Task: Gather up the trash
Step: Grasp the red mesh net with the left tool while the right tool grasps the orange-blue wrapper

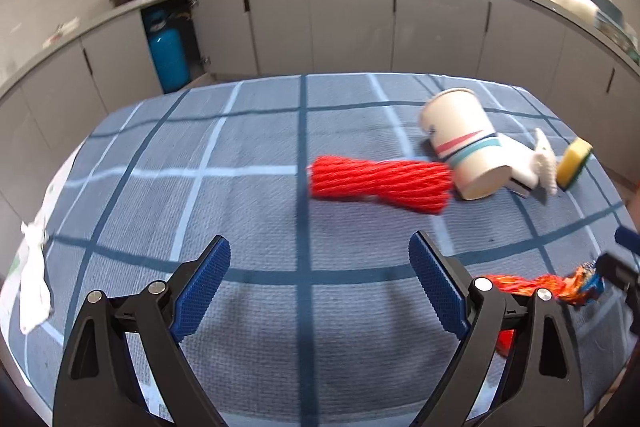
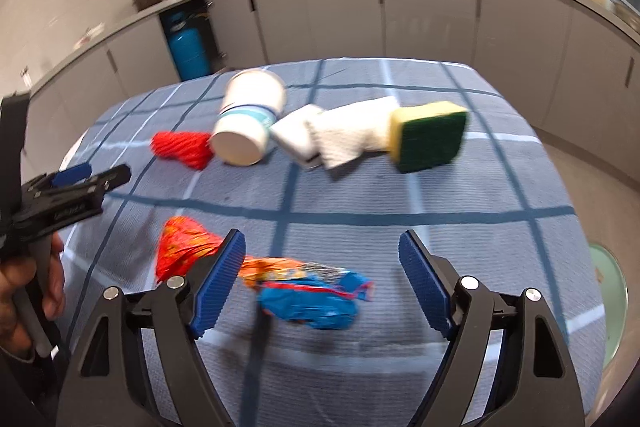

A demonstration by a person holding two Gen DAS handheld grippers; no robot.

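Both grippers hang over a table (image 1: 248, 155) under a blue checked cloth. The left gripper (image 1: 320, 279) has its jaws wide apart over bare cloth, nothing between them. The right gripper (image 2: 322, 281) is spread too, a crumpled orange-and-blue wrapper (image 2: 308, 291) lying on the cloth between its pads, seemingly ungripped (motion blur makes contact hard to judge). Farther off lie a red net (image 1: 380, 183), a tipped paper cup (image 1: 464, 147), a crumpled napkin (image 2: 352, 135) and a sponge (image 2: 430, 135), close together.
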